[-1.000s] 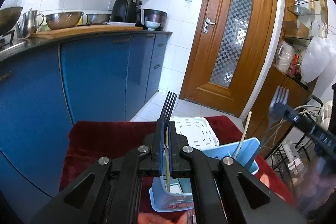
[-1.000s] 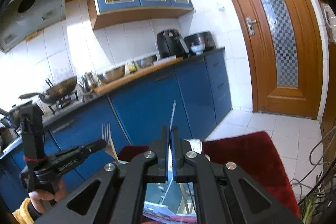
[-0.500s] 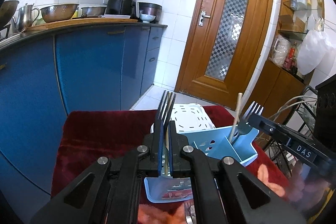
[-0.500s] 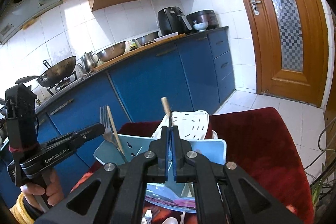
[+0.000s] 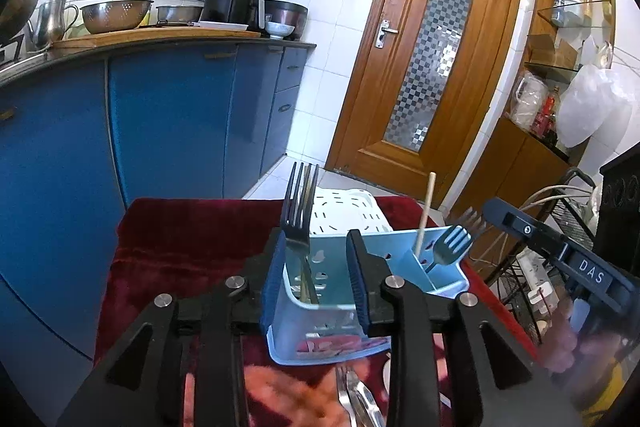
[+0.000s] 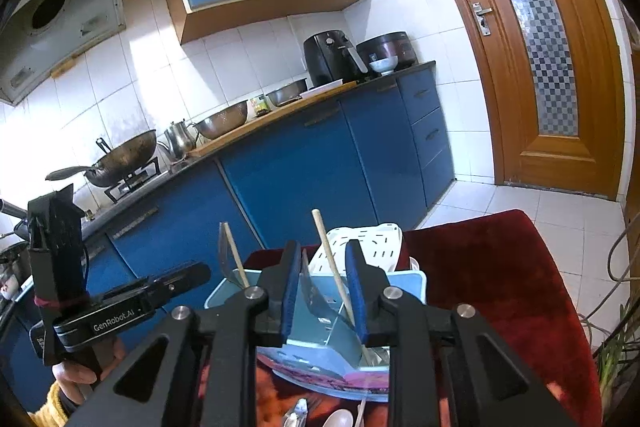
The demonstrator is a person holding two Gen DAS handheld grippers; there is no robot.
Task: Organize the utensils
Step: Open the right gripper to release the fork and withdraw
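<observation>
A light blue utensil caddy stands on a red cloth. My left gripper is open above its left compartment; a steel fork and a chopstick stand there, free between the jaws. My right gripper is open over the caddy's other side, where a wooden chopstick and a fork stand loose. Another fork and a chopstick stand in the right compartment. Neither gripper holds anything.
A white perforated basket lies behind the caddy. Loose spoons and forks lie on the red cloth in front. Blue kitchen cabinets stand left, a wooden door behind, a wire rack right.
Both grippers came down over the caddy and opened. The left let go of its fork and chopstick, the right let go of its chopstick and fork; these now stand in the caddy.
</observation>
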